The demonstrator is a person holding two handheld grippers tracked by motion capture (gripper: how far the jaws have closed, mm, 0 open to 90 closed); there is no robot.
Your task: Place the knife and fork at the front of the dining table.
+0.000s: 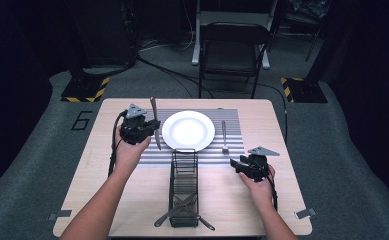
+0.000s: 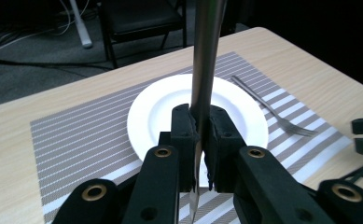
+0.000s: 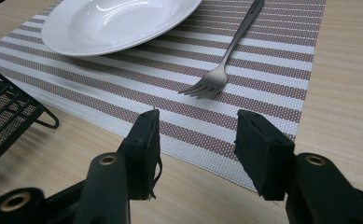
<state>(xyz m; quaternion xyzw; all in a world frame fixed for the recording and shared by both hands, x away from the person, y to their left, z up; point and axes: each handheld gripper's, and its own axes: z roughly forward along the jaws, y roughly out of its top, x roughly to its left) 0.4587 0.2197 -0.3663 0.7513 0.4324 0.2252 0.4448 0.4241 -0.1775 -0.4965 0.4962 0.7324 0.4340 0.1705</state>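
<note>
The left gripper clamps a table knife upright just left of the white plate; the right gripper rests open near the fork. Lowering the blade flat onto the striped placemat, parallel to the plate, would finish well.

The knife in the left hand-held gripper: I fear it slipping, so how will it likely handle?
The knife looks like smooth polished metal, so probably slick. The left hand-held gripper pinches it low and upright, so it may pivot. It looks stiff and unlikely to bend.
</note>
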